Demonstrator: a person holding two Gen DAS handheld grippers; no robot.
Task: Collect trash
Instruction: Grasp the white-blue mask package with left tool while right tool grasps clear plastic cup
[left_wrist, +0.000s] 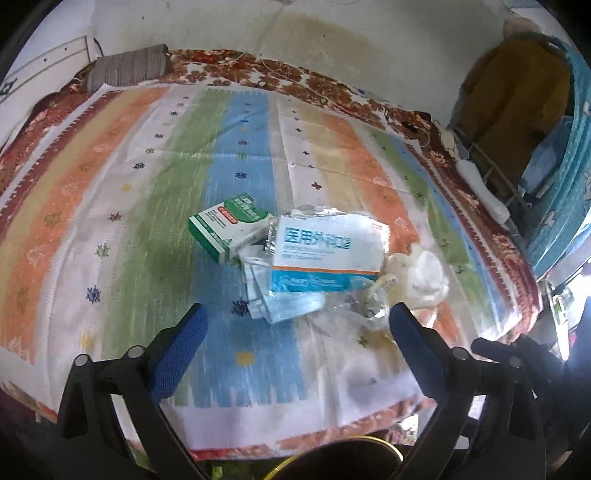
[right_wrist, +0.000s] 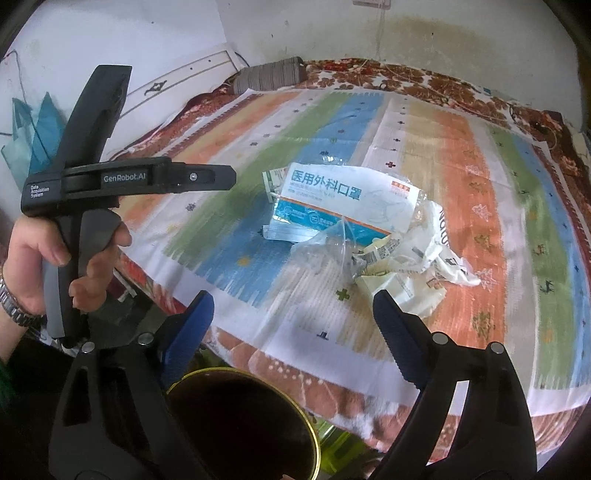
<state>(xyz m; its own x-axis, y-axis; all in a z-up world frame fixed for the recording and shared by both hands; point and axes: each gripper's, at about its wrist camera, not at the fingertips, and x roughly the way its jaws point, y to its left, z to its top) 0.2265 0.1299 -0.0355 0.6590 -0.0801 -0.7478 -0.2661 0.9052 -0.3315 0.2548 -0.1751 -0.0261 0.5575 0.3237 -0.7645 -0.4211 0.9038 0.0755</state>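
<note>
Trash (left_wrist: 317, 258), a mask packet, a green box (left_wrist: 229, 229) and wrappers, lay on the striped bed (left_wrist: 110, 206); left claw (left_wrist: 299, 325) and right claw (right_wrist: 293, 314) both stood wide, empty.

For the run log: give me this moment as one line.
left gripper open, empty | right gripper open, empty | mask packet, green box, wrappers on bed | bin below

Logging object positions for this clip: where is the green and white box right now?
In the left wrist view the green and white box lies on the striped cloth, at the left end of the trash pile, touching the blue mask packet.
</note>
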